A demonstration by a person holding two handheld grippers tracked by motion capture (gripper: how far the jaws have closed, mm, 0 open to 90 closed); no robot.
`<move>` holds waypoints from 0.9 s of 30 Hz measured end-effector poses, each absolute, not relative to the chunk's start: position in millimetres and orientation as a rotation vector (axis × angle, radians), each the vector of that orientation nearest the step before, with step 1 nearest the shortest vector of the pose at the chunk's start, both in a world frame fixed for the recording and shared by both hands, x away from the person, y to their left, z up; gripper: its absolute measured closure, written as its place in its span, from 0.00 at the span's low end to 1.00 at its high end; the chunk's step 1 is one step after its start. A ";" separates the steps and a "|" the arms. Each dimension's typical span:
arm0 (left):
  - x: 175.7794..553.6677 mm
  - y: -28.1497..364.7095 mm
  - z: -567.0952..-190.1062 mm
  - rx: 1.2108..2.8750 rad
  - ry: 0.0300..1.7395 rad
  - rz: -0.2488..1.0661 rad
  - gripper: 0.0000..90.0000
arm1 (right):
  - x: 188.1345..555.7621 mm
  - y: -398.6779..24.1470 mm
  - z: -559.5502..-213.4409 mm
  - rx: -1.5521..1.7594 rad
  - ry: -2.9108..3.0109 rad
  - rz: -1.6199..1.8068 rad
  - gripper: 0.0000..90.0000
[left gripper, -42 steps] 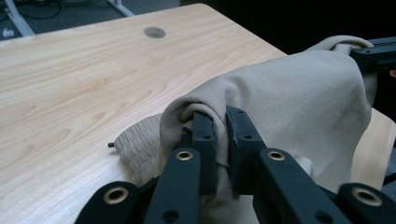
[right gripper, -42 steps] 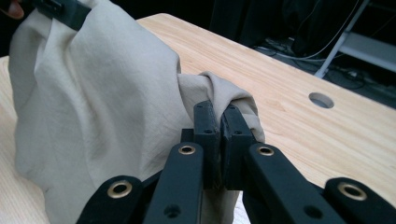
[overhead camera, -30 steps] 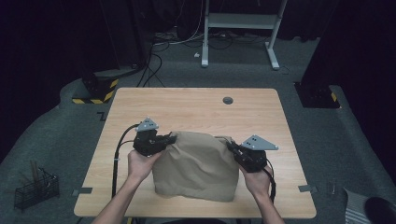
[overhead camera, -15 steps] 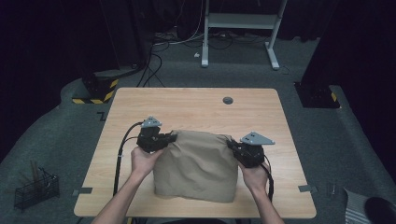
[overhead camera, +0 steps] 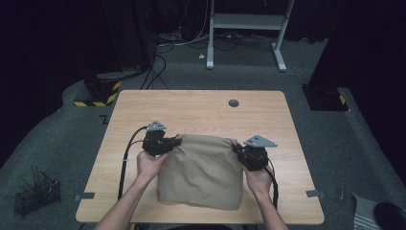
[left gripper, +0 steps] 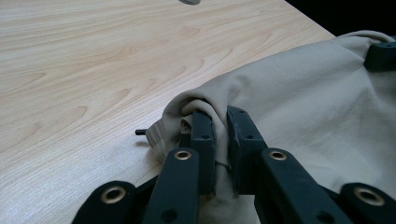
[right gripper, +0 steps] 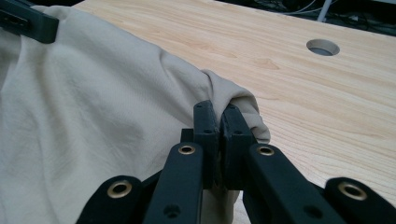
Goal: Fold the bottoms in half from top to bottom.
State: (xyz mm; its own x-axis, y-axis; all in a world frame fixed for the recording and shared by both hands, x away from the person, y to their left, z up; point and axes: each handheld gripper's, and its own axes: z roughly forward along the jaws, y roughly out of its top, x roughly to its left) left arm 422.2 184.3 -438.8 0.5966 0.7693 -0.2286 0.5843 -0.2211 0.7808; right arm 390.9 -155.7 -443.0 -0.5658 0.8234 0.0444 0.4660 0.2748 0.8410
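A: Change since a second ago, high view: both grippers have come down toward the table, and the far edge of the beige cloth has sunk with them. It now lies flatter, with less of a raised fold between the hands.

B: Noted. Places now, all taken from the cloth?

A: High view: the cloth lies on the near half of the table, its near edge close to the table's front edge. The left gripper is at the cloth's far left corner, the right gripper at its far right corner. The round hole in the tabletop sits well beyond the cloth's far edge.

B: Left gripper view?

A: The left gripper has its jaws drawn together on a bunched corner of the cloth; fabric fills the narrow gap between them. That corner touches the wood or hangs just above it; I cannot tell which.

B: Right gripper view?

A: The right gripper is pinched tight on the other corner of the cloth, with a fold of it wrapped over the jaw tips. The hole lies beyond that corner.
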 end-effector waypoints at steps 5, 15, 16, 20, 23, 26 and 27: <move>425.2 182.5 -443.9 1.924 1.095 0.264 0.91 | 396.0 -154.9 -446.5 1.181 2.159 1.193 0.97; 428.9 182.3 -448.0 1.940 1.110 0.267 0.91 | 401.9 -152.6 -454.0 1.200 2.164 1.167 0.96; 430.0 181.5 -449.1 1.940 1.113 0.266 0.91 | 402.5 -152.7 -454.8 1.208 2.163 1.166 0.96; 432.7 180.0 -452.2 1.940 1.123 0.263 0.91 | 403.5 -153.9 -457.2 1.219 2.166 1.162 0.96; 434.4 178.6 -454.8 1.951 1.126 0.272 0.91 | 404.4 -154.1 -458.3 1.219 2.171 1.155 0.96; 436.6 177.8 -457.3 1.955 1.135 0.277 0.91 | 406.1 -153.3 -461.0 1.230 2.172 1.147 0.96; 436.8 177.2 -457.9 1.955 1.137 0.279 0.91 | 407.4 -153.0 -462.6 1.232 2.174 1.142 0.96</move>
State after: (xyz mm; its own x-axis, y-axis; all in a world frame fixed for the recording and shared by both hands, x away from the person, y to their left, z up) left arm 436.8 177.2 -457.9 0.5642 0.7996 -0.2060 0.6138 -0.2392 0.7524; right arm 407.4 -153.0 -462.6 -0.5364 0.8422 0.0545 0.5226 0.2808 0.8050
